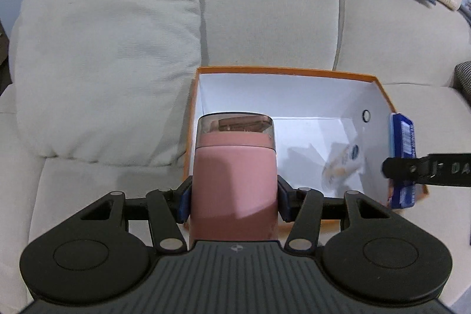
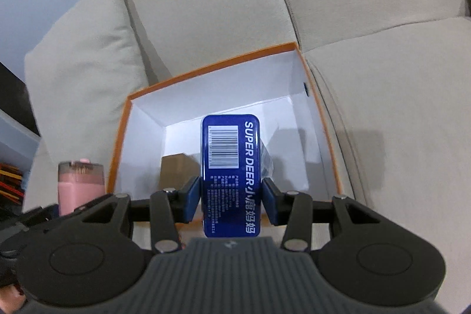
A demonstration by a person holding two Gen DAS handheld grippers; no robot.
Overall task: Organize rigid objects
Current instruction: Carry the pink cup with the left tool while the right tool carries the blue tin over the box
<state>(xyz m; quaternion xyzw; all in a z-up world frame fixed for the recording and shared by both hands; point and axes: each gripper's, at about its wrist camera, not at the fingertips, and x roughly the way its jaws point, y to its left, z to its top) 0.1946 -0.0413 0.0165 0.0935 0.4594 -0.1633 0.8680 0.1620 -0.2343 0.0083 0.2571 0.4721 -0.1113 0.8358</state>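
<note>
1. Hand-held gripper, left [image 1: 234,200], pinches a pink bottle [image 1: 234,181]; right hand-held gripper [image 2: 231,200] pinches a blue tin [image 2: 230,167].
2. Both hang over the orange box's [image 1: 282,71] 6 o'clock rim.
3. Next, judged: lower inside, release.

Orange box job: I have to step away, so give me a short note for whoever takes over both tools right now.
Left tool: shut on the pink container, held at the orange box's left side.
Right tool: shut on the blue tin, above the box.
In the box: a brown carton and a small white packet.
Done: both things picked up.
Left: set both down inside the box, then let go.
</note>
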